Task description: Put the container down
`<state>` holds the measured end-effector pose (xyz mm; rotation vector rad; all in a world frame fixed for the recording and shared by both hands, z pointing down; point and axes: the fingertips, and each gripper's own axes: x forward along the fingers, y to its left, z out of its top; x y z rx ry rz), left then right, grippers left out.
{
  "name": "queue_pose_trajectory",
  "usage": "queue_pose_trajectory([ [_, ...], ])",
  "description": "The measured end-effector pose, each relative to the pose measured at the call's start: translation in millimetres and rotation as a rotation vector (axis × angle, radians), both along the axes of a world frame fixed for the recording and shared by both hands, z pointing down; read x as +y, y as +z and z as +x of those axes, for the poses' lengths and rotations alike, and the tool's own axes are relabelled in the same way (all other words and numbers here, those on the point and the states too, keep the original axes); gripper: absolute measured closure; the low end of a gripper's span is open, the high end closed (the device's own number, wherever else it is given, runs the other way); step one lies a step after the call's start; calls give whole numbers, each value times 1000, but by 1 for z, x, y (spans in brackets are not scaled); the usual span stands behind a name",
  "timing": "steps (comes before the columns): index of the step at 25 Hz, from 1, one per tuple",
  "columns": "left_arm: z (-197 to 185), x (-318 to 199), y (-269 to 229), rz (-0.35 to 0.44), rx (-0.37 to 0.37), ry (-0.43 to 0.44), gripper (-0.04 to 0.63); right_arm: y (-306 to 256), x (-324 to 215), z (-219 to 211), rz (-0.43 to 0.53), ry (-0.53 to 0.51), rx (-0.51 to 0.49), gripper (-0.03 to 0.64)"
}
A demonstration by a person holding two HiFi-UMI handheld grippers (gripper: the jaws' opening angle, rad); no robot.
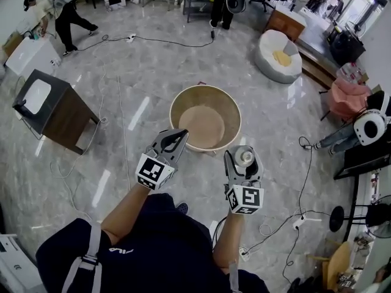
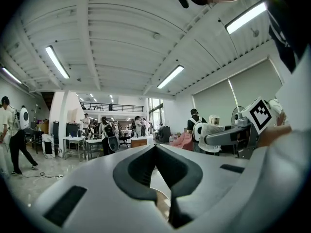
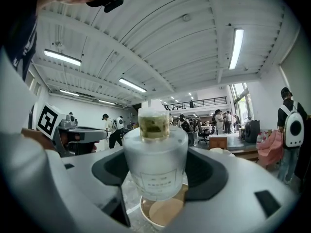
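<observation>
The right gripper (image 1: 244,163) sits at the lower centre-right of the head view, its jaws clamped on the container (image 3: 155,165), a frosted, round-bodied jar with a pale greenish cap. The jar is held upright in the air above the grey marble floor (image 1: 140,72), just below the rim of the round wooden tub (image 1: 177,102) in the frame. A pale label on its front carries faint lines of print, too small to read. At the lower centre-left, the left gripper (image 1: 173,140) has its jaws closed tip to tip with nothing between them.
</observation>
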<state>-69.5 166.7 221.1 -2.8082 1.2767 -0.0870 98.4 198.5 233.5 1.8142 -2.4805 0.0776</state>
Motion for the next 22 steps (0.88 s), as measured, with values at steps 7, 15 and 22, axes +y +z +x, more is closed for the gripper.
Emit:
queue_pose_trajectory([
  [7, -2, 0, 4, -13, -4, -50, 571, 6, -4, 9, -14, -23, -11, 279],
  [15, -2, -34, 11, -2, 17, -51, 571, 9, -33, 8, 3, -18, 1, 279],
  [22, 5, -73, 11, 15, 33, -38, 571, 12, -68, 17, 7, -4, 15, 279],
])
